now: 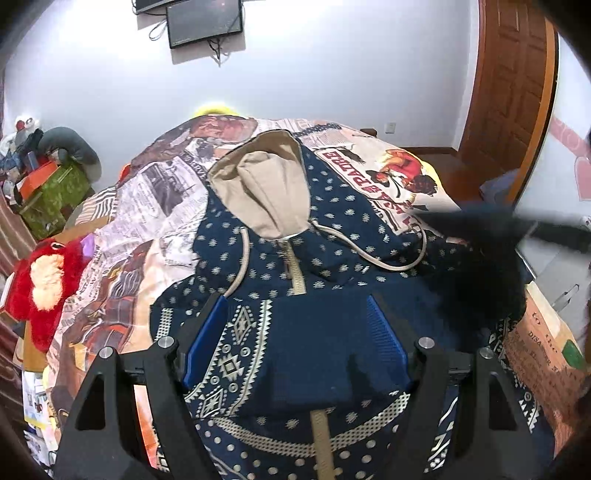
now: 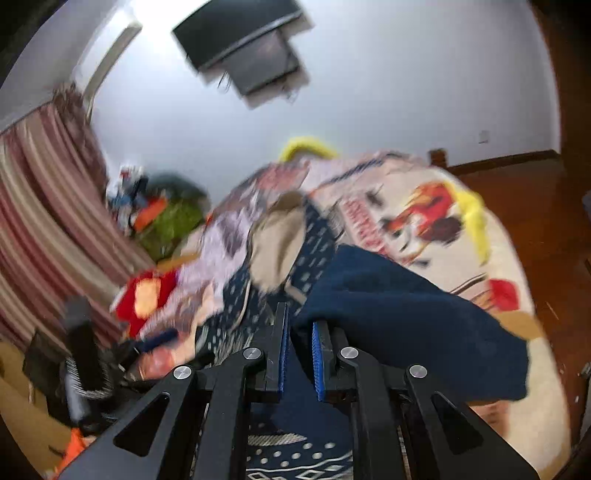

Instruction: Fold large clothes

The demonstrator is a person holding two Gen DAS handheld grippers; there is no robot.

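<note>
A navy hoodie (image 1: pixel 332 229) with white patterns, a beige-lined hood (image 1: pixel 273 184) and a beige zip lies face up on a printed blanket (image 1: pixel 388 166). My left gripper (image 1: pixel 295 317) hovers over the hoodie's chest, open, and its blue pads press on nothing. In the right wrist view my right gripper (image 2: pixel 299 317) is shut on a plain navy sleeve (image 2: pixel 406 314), which is lifted and drapes over the right finger, above the hoodie (image 2: pixel 314 229). In the left wrist view that sleeve (image 1: pixel 476 236) is a dark blur at the right.
A red plush toy (image 1: pixel 40 273) and a green box (image 1: pixel 55 195) sit to the left of the blanket. A printed cardboard box (image 1: pixel 543 332) stands at the right. Behind are a wooden door (image 1: pixel 513 92) and a wall screen (image 1: pixel 205 22). Striped curtains (image 2: pixel 44 206) hang at the left.
</note>
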